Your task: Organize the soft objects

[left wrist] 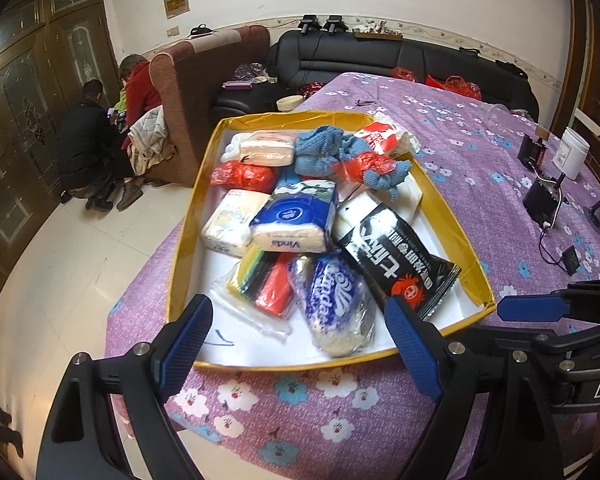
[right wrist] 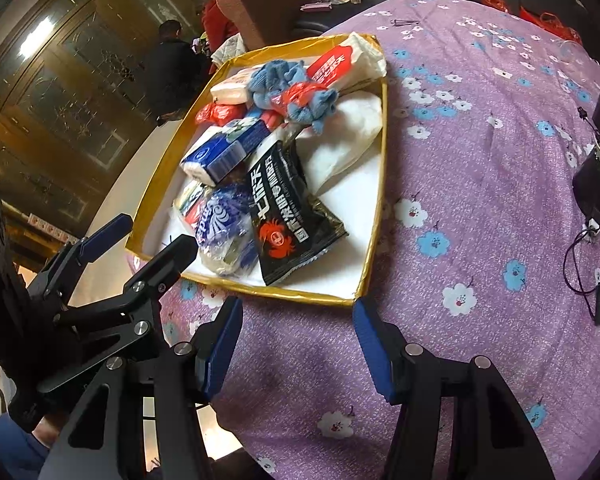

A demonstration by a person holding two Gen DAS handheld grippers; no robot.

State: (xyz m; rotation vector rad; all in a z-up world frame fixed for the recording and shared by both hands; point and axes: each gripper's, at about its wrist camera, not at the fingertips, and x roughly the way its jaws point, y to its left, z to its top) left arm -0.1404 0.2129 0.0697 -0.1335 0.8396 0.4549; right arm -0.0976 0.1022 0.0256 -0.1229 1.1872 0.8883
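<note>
Both tongs, left (left wrist: 298,326) and right (right wrist: 298,322), hang open and empty before the box (left wrist: 188,216). The soft things seem already gathered; the next move, perhaps, is tidying the roll (left wrist: 336,304) at 6 o'clock.

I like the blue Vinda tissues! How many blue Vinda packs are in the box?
2: a blue Vinda tissue pack in the middle of the pile, and a Vinda roll in clear wrap at the near edge. More may be buried underneath.

Both the left gripper (left wrist: 300,332) and right gripper (right wrist: 298,336) hover, fingers spread (nothing held).
</note>
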